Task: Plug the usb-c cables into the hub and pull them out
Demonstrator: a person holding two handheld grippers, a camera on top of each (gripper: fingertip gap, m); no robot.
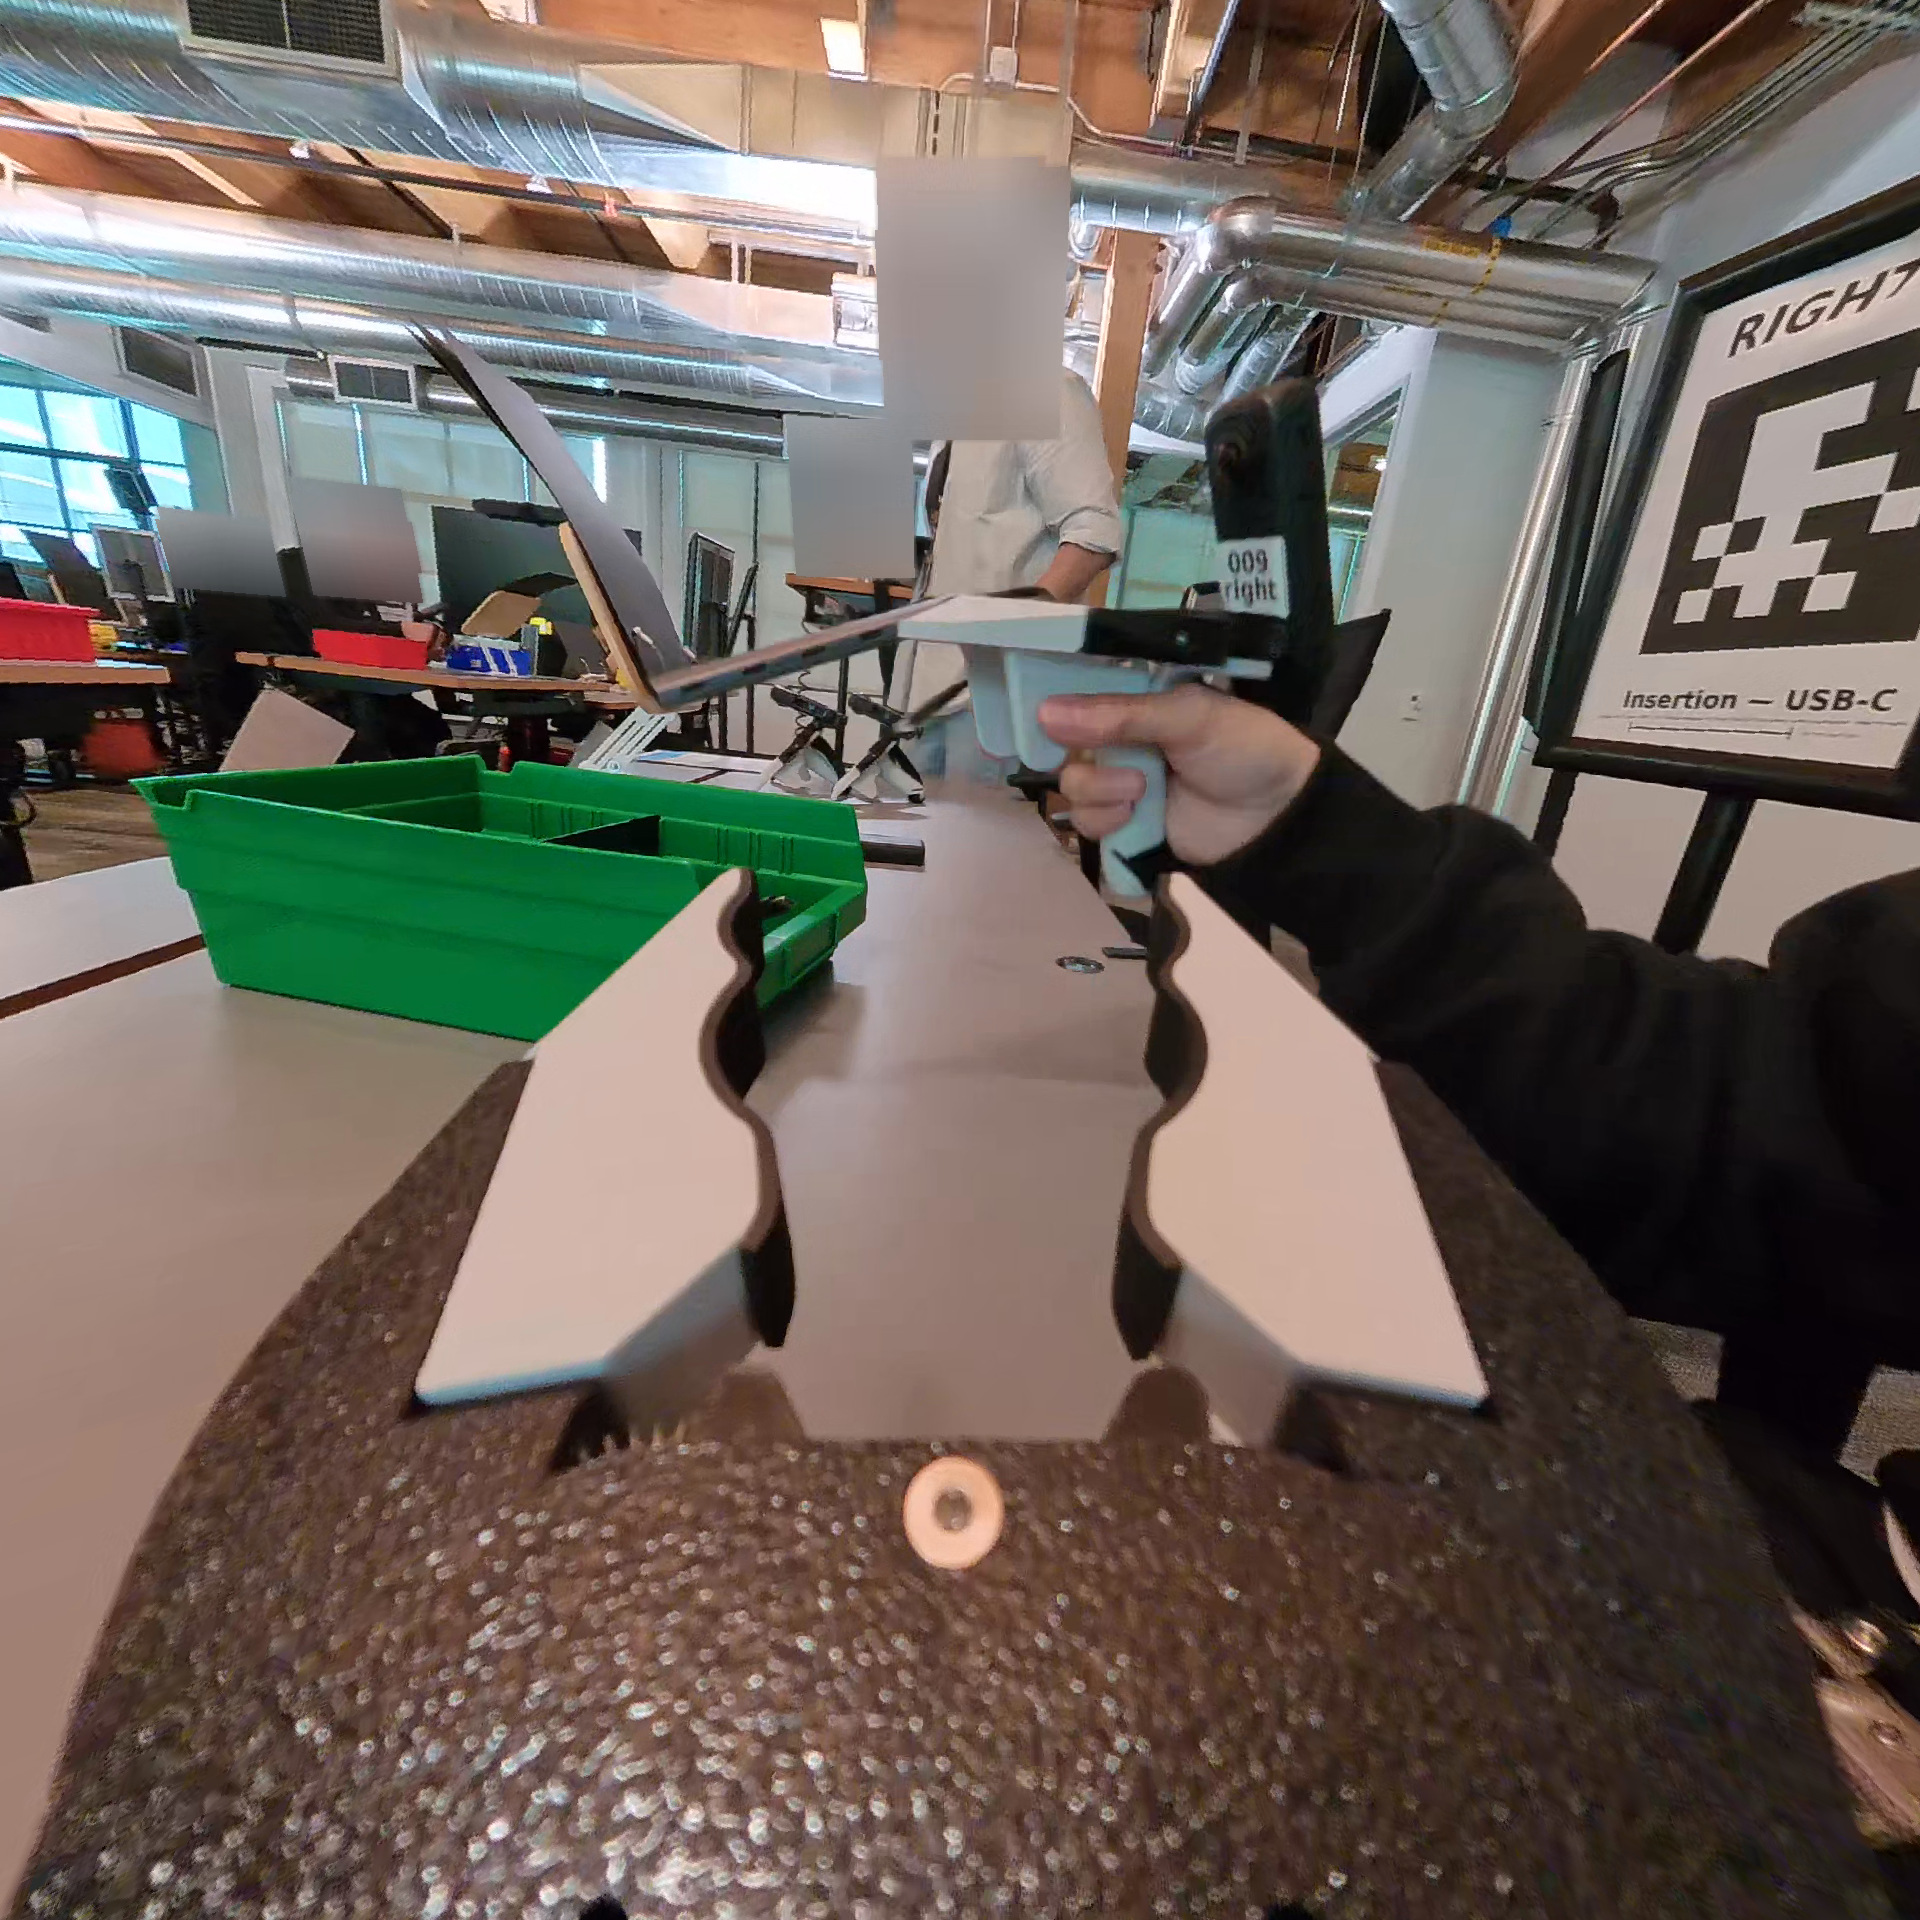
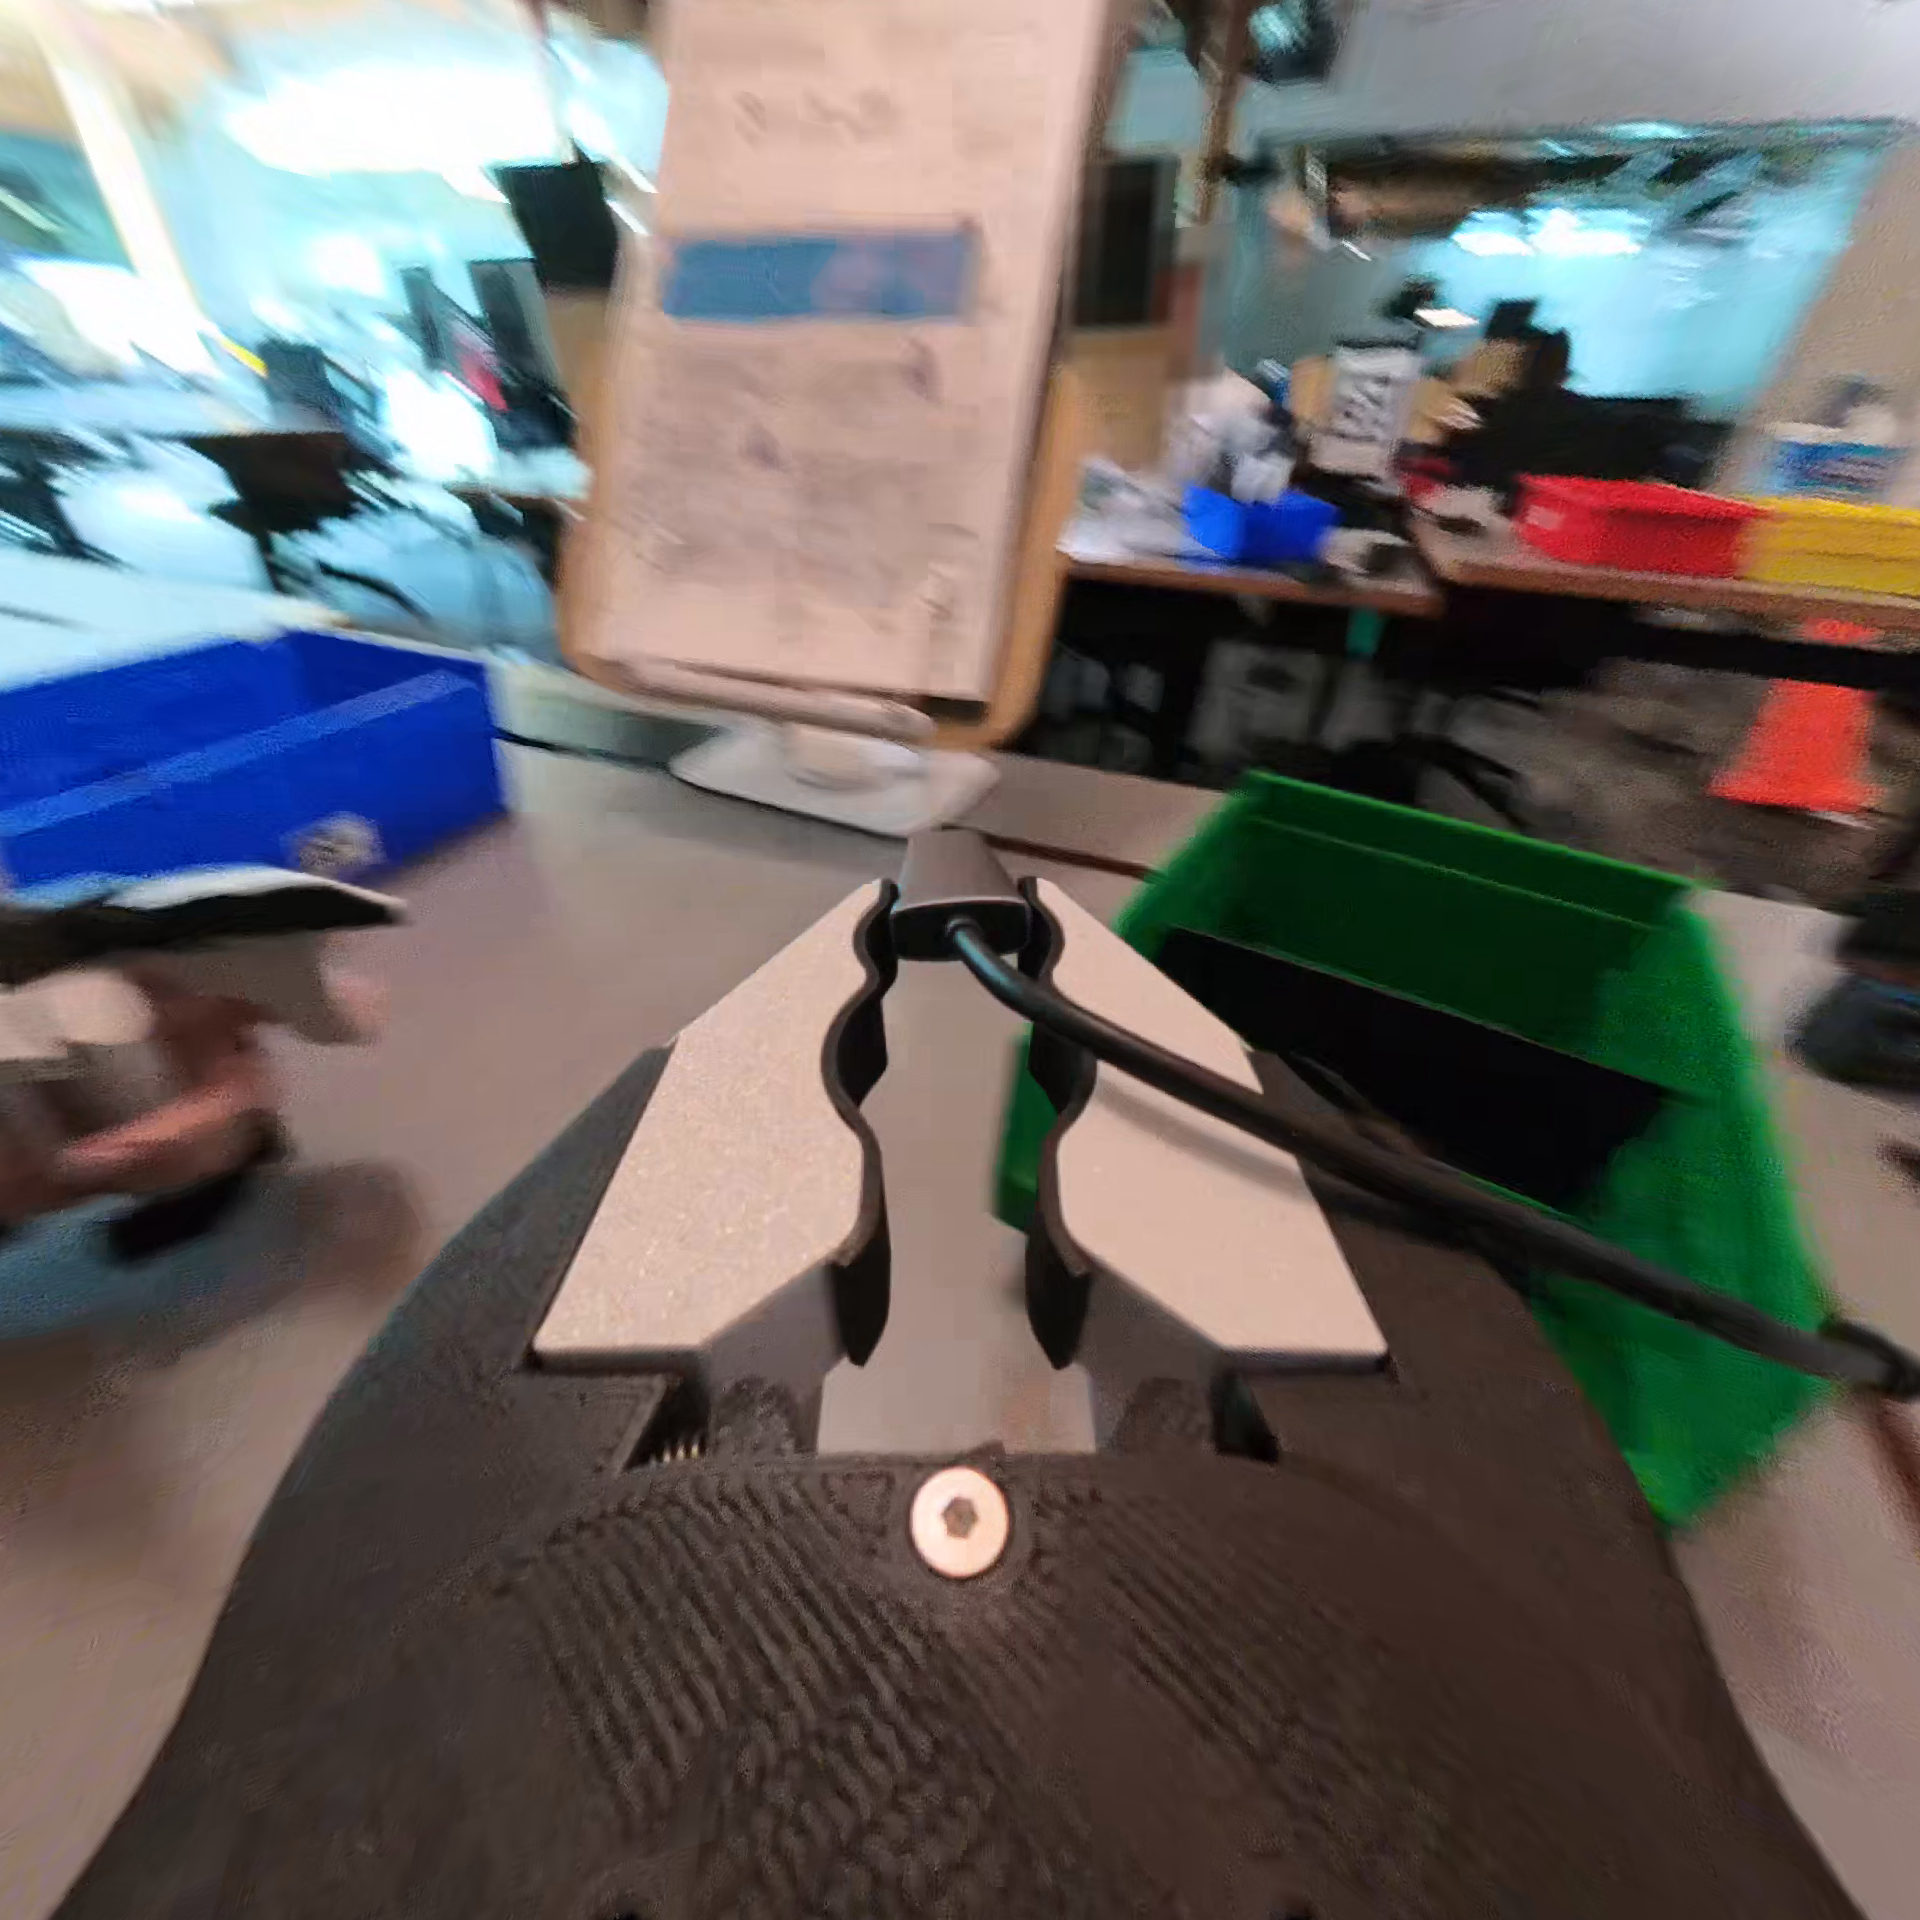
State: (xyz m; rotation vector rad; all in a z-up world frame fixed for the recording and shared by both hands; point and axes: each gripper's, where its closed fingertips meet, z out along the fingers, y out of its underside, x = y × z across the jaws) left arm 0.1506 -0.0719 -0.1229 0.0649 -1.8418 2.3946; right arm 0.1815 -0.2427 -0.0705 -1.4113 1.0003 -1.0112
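My right gripper is shut on the end of a dark grey hub, held in the air over the table. The hub's black cable trails back to the right over the gripper. In the left wrist view a hand holds the right gripper at upper right, and the flat hub sticks out of it to the left. My left gripper is open and empty, its fingers wide apart, low over the table below the right gripper. I see no loose usb-c cables.
A green bin stands on the grey table at left; it also shows in the right wrist view. A blue bin and a paper board on a white stand are farther back. A framed sign stands at right. The left gripper's tips are roughly 20 cm from the right gripper's.
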